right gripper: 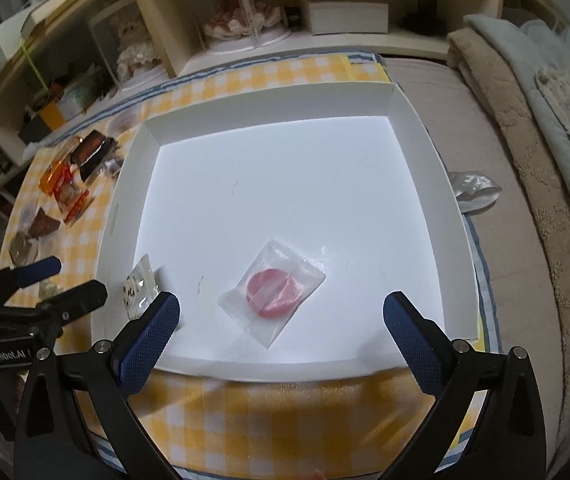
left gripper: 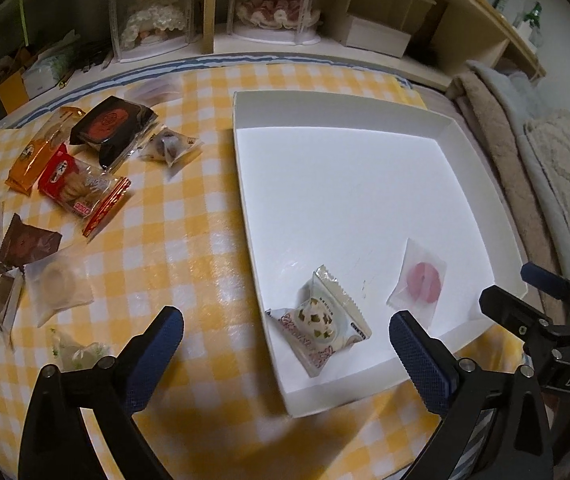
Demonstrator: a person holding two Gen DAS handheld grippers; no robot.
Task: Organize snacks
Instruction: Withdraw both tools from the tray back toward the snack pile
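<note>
On yellow-checked tablecloth (left gripper: 189, 240) before far shelves (right gripper: 157, 12): white tray (left gripper: 245, 184) holding pink-sweet packet (right gripper: 273, 294) and green-speckled packet (left gripper: 321, 322), loose snacks (left gripper: 81, 184) left; left gripper (left gripper: 285, 344) and right gripper (right gripper: 281, 324) spread wide, empty, near edge.

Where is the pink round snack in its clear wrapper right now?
The pink round snack lies flat inside the white box, near its front edge, right of the green-speckled packet. In the right wrist view it sits below the open right gripper, untouched.
</note>
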